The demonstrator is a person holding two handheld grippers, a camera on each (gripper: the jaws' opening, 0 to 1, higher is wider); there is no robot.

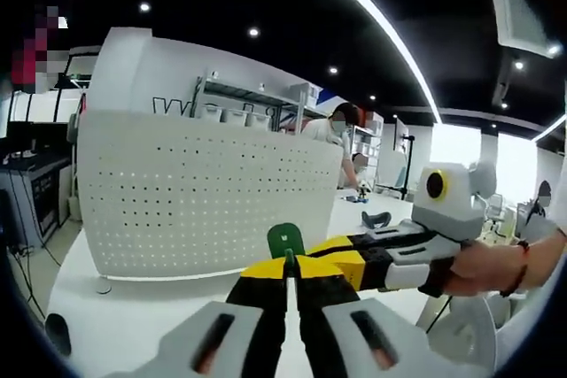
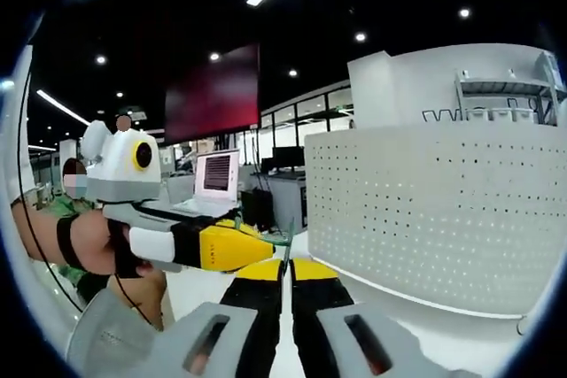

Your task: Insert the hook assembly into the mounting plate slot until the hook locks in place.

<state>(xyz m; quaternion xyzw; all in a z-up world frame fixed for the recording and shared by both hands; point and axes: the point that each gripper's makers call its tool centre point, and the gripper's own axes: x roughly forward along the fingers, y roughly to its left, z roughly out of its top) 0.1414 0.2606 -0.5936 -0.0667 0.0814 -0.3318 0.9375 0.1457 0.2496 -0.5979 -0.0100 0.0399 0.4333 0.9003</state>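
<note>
A small green hook assembly (image 1: 286, 239) stands upright between the tips of my left gripper (image 1: 288, 265), which is shut on it. My right gripper (image 1: 321, 250) reaches in from the right, held by a hand, its yellow tips meeting the same piece. In the right gripper view my right gripper (image 2: 285, 270) is shut on a thin green sliver of the hook assembly (image 2: 285, 252), and the left gripper (image 2: 264, 250) comes in from the left to touch it. The white perforated mounting plate (image 1: 204, 192) stands upright on the table, just beyond the hook; it also rises at the right (image 2: 443, 210).
The white table (image 1: 151, 316) carries the plate. A person (image 1: 332, 126) works at a far bench near metal shelving (image 1: 239, 99). An open laptop (image 2: 215, 179) sits on a desk behind, with a dark red screen (image 2: 213, 95) above it.
</note>
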